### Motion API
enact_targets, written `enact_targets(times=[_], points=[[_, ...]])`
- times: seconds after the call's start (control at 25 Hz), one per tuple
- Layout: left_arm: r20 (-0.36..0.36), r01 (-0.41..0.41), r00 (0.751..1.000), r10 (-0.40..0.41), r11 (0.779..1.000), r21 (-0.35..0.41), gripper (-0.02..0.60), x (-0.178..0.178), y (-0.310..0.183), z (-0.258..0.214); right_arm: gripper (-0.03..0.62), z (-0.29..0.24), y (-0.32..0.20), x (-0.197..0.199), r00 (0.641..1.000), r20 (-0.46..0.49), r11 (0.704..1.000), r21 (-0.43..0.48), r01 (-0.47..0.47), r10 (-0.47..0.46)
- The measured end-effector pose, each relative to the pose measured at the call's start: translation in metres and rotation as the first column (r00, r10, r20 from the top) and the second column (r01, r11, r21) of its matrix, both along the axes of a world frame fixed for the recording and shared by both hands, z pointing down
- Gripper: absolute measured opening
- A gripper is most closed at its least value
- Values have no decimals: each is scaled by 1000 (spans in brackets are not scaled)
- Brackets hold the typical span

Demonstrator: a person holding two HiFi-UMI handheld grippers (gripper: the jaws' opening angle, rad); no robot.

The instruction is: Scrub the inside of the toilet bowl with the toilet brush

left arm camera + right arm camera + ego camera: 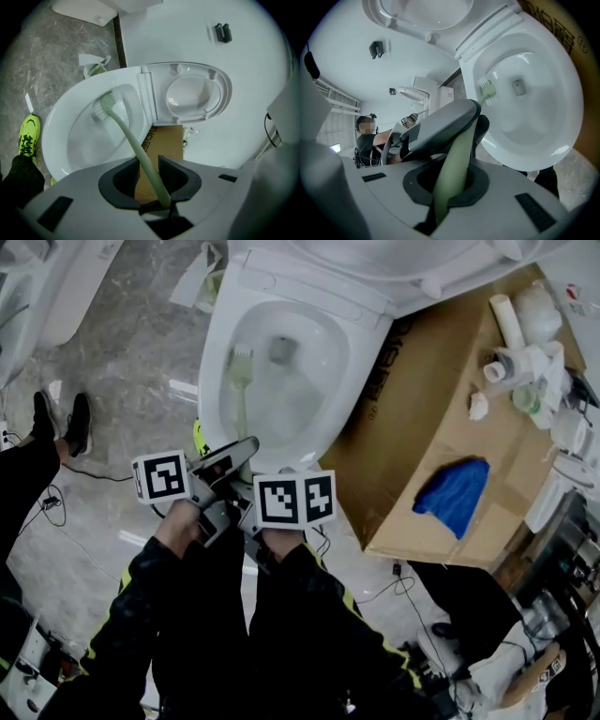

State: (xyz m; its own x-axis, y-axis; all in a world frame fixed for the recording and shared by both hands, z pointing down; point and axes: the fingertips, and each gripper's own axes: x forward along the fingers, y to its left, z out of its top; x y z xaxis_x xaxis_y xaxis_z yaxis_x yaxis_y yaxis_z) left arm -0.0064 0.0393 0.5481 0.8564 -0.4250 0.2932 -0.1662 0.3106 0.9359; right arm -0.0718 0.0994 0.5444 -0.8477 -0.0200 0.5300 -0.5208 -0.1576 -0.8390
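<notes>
The toilet brush (242, 399) is planted in the toilet bowl (212, 354), with its bristles pressed to the wall at about nine o'clock of the basin in the head view. The left gripper (151, 177) is clamped on the slim green shaft, and the right gripper (452, 178) is closed round the thicker butt end. The brush is judged a light, smooth plastic wand (visibly bowed, so some flex is expected), best held on the fat end with a second pinch further up. The raised seat (192, 93) is shown whole only by the left gripper view, and a seated person (365, 138) only by the right. The cardboard box (441, 418), at three o'clock of the bowl, is laid out only by the head view.
</notes>
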Motion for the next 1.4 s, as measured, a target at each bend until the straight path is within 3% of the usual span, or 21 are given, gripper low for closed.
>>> enact_targets(times=[0.84, 1.24, 1.4], points=[[-3, -50, 999, 51, 995, 87, 121, 23, -79, 9, 15, 14, -83, 22, 998, -35, 995, 94, -45, 48], [-13, -94, 995, 96, 989, 112, 121, 46, -94, 13, 15, 20, -100, 43, 994, -59, 990, 114, -88, 96], [45, -154, 988, 150, 981, 115, 121, 52, -92, 23, 15, 23, -104, 54, 988, -75, 984, 129, -123, 133]])
